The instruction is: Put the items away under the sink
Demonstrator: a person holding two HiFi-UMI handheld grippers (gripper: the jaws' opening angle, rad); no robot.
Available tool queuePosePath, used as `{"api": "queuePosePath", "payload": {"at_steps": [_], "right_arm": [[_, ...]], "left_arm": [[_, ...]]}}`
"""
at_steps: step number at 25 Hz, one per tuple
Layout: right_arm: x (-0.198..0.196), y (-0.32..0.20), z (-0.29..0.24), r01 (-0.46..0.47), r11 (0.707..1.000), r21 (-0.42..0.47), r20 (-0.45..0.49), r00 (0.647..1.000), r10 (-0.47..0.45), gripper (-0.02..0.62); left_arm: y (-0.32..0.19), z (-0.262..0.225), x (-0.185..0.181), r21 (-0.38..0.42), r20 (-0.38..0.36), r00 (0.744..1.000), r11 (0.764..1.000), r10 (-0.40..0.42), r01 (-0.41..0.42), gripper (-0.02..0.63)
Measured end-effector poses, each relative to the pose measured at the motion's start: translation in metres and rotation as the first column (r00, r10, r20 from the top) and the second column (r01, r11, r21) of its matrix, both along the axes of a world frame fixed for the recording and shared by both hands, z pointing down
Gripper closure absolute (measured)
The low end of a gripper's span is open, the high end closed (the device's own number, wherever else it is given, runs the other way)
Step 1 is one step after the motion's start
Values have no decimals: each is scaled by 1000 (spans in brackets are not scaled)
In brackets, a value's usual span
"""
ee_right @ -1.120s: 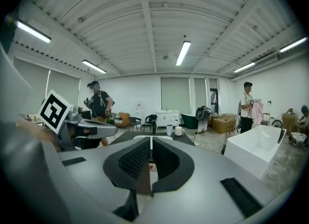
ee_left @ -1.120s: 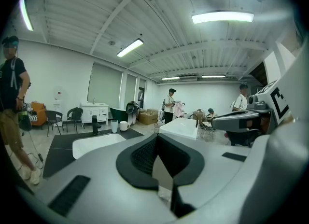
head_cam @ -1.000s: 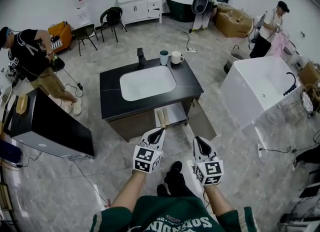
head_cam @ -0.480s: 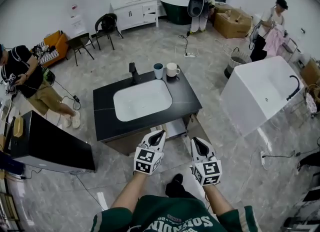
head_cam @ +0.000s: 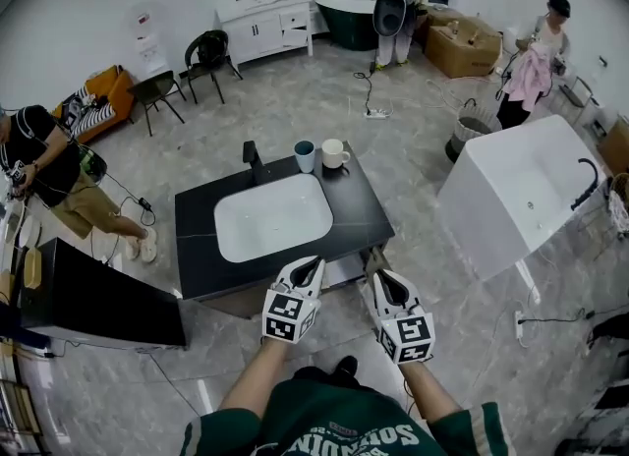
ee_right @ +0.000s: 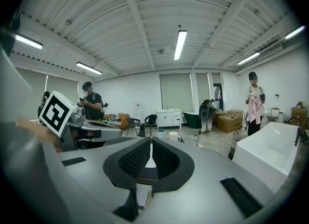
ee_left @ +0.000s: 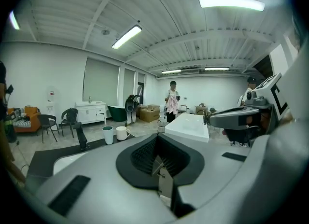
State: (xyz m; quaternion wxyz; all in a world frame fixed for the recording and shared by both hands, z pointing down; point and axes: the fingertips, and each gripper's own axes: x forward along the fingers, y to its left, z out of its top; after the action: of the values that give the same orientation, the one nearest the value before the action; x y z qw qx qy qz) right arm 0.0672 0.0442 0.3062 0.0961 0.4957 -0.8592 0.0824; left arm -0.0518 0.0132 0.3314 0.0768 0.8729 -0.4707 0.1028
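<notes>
A black-topped sink cabinet (head_cam: 360,210) with a white basin stands just ahead in the head view. At its far edge are a black tap (head_cam: 253,159), a teal cup (head_cam: 305,155) and a white mug (head_cam: 333,153). Below its front edge a pulled-out drawer (head_cam: 346,269) shows partly between the grippers. My left gripper (head_cam: 308,267) and right gripper (head_cam: 384,283) are held side by side at that front edge, both shut and empty. The left gripper view looks over the counter at the cup (ee_left: 107,134) and mug (ee_left: 121,133).
A white bathtub (head_cam: 521,199) stands to the right and a black cabinet (head_cam: 98,292) to the left. One person (head_cam: 39,164) stands at far left, another (head_cam: 536,61) at back right. Chairs, a white vanity (head_cam: 265,17) and a floor cable (head_cam: 369,90) lie beyond.
The sink cabinet has come closer in the head view, and both grippers now reach its front edge. They stay shut and side by side.
</notes>
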Motion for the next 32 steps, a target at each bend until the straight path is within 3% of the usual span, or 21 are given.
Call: {"api": "queuePosePath", "payload": {"at_steps": [13,32], "right_arm": [[-14,-71,9,8,1000,2,3,1000,-8,551],[-58,-235,13,-38,999,-13,-8,999,38,551]], "left_arm": [[-72,15,-10,-12,-1,1000,1000,-9,9,596],[-246,34,-50,-14,-1,999,999,40,-40,595]]}}
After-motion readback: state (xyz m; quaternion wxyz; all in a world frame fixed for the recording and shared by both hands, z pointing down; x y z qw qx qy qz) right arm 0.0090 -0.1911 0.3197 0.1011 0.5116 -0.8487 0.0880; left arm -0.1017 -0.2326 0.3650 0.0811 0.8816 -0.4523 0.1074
